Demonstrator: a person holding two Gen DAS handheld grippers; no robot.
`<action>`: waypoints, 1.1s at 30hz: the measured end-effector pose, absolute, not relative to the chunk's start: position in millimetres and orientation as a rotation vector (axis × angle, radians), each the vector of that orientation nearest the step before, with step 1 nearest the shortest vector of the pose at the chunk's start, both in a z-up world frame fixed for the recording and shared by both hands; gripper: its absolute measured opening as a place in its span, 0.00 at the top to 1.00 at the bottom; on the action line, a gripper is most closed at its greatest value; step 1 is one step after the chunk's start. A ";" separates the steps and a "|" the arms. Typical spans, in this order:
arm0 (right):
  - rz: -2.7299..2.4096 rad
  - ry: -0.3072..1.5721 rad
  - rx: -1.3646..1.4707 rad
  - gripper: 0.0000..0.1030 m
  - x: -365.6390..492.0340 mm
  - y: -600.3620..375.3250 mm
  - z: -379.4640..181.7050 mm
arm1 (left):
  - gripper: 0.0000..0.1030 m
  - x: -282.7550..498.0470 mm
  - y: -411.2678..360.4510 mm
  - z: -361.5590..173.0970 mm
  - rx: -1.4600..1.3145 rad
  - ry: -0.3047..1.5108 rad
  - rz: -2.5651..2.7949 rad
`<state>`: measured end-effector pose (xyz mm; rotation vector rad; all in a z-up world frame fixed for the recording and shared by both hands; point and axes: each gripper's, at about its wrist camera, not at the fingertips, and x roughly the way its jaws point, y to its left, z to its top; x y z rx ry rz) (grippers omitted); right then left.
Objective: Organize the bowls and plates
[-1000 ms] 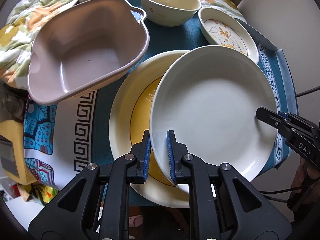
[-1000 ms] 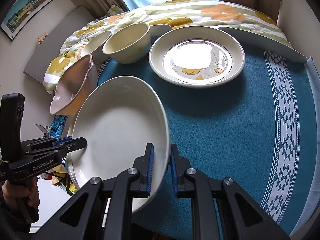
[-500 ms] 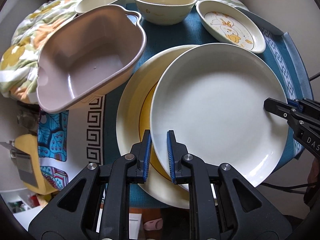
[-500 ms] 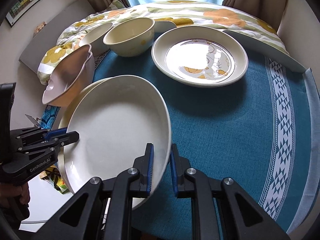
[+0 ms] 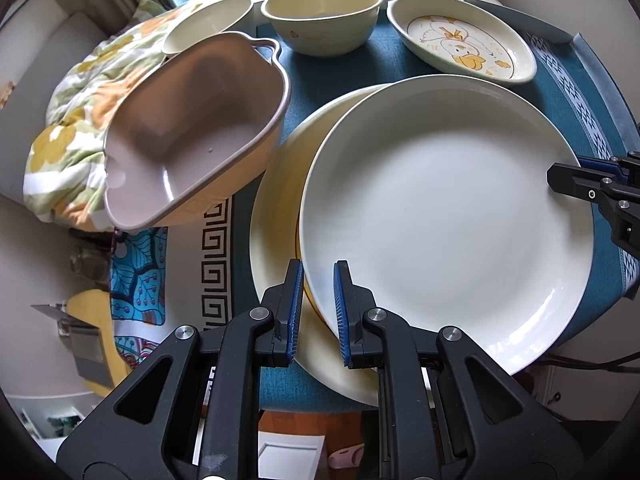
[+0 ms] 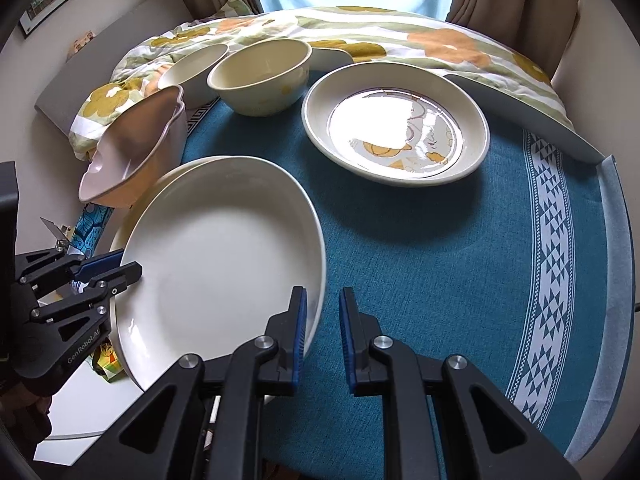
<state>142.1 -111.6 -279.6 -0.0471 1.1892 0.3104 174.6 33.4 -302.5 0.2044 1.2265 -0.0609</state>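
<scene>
A round table with a dark teal cloth held all the dishes. On its near left side, a big plain white round plate lay on top of a bigger cream plate with a yellow middle. The white one sat a little to the right, so the stack was not lined up yet.

Two claws were at the white plate, one on each side, likely so it would not tip. The left gripper had its blue pads spread a little, with the plate's near rim in between them. The pads did not seem to press it. The right gripper was spread apart too. One pad touched the plate's right edge, and the other was over the cloth.

A pink bowl with small handles leaned tilted on the far left, resting against a flowery blanket. Far back stood a cream round bowl and a smaller cream bowl just beside it. A cream plate with a duck picture lay far right, well apart from the stack.
</scene>
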 end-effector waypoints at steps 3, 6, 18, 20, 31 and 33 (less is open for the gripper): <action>0.323 1.189 -0.069 0.86 139.3 -104.4 -282.2 | 0.88 173.4 35.6 -301.8 0.212 1.225 -0.047; 0.324 1.180 -0.095 0.86 137.1 -97.3 -282.5 | 0.88 170.5 36.0 -300.4 0.215 1.224 -0.034; 0.308 1.168 -0.146 0.86 137.7 -91.2 -283.8 | 0.88 166.2 35.2 -297.5 0.228 1.217 -0.018; 0.306 1.167 -0.145 0.86 137.3 -91.4 -283.9 | 0.88 165.4 34.9 -296.8 0.234 1.216 -0.014; 0.296 1.171 -0.133 0.86 137.1 -91.8 -285.3 | 0.88 163.3 37.8 -294.4 0.243 1.204 -0.004; 0.294 1.176 -0.129 0.86 137.7 -92.2 -286.5 | 0.88 163.3 37.9 -294.2 0.240 1.206 -0.006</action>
